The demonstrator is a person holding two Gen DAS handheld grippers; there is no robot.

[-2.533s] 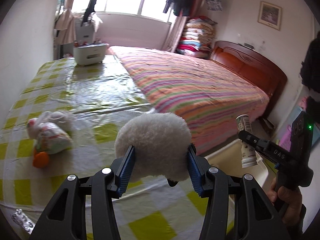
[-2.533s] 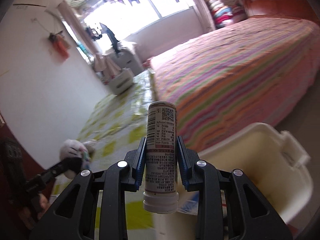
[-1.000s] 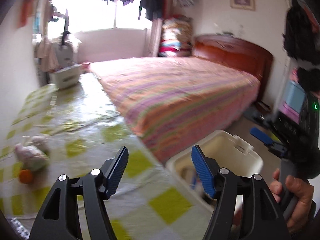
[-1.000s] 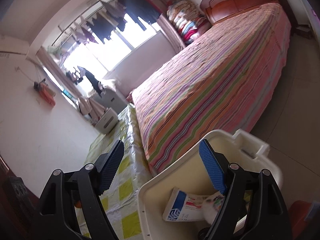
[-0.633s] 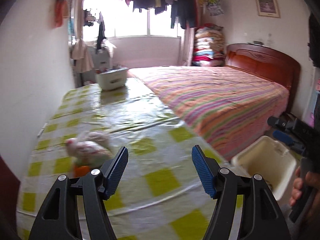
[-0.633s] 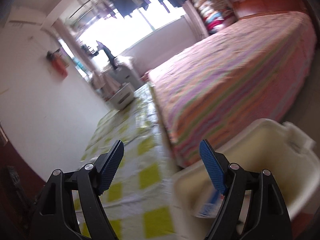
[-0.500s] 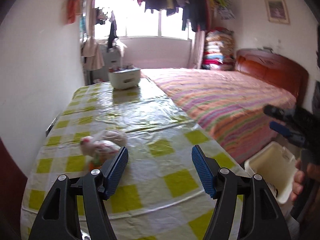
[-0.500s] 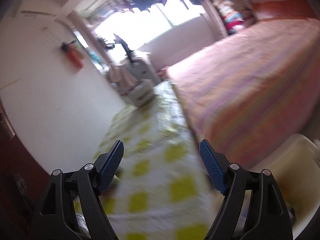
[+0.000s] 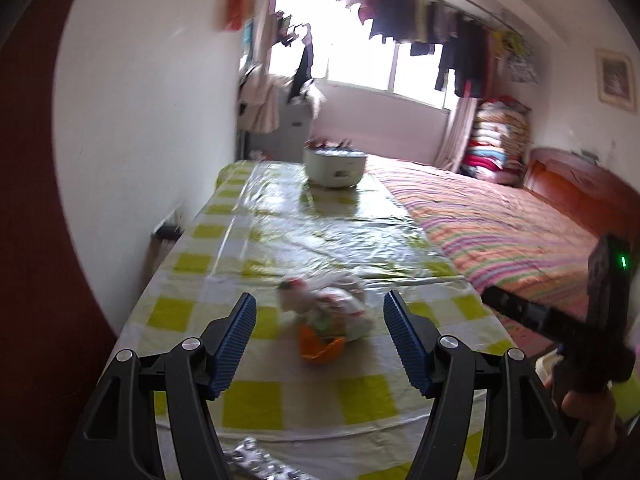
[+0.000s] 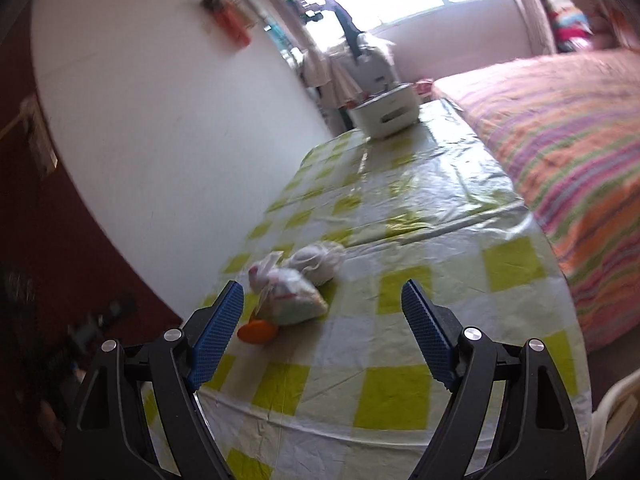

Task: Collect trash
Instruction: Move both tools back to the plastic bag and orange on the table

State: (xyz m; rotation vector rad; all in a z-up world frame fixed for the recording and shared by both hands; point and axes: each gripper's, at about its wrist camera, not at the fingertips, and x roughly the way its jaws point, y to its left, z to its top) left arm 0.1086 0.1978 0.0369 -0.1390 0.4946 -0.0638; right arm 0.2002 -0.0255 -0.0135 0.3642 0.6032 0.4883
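1. The left claw [image 9: 316, 340] is held released, with nothing between its blue pads [image 9: 235, 344], and is aimed over the bench [image 9: 256, 400], which is covered by a yellow-and-white checked cloth.
2. The right claw [image 10: 320, 336] is likewise spread wide and empty.
3. A knotted plastic bag of trash [image 9: 340, 312] is seen lying on the bench, just beyond both claws.
4. An orange piece [image 9: 320, 346] is found touching the bag's near side.
5. A second, whitish bundle [image 10: 320, 262] is set against the bag's far side.
6. A crumpled foil scrap [image 9: 256, 462] lies at the bench's near edge.
7. A white container [image 9: 334, 166] stands at the far end, and a striped bed [image 9: 500, 224] is placed along the bench's right side.
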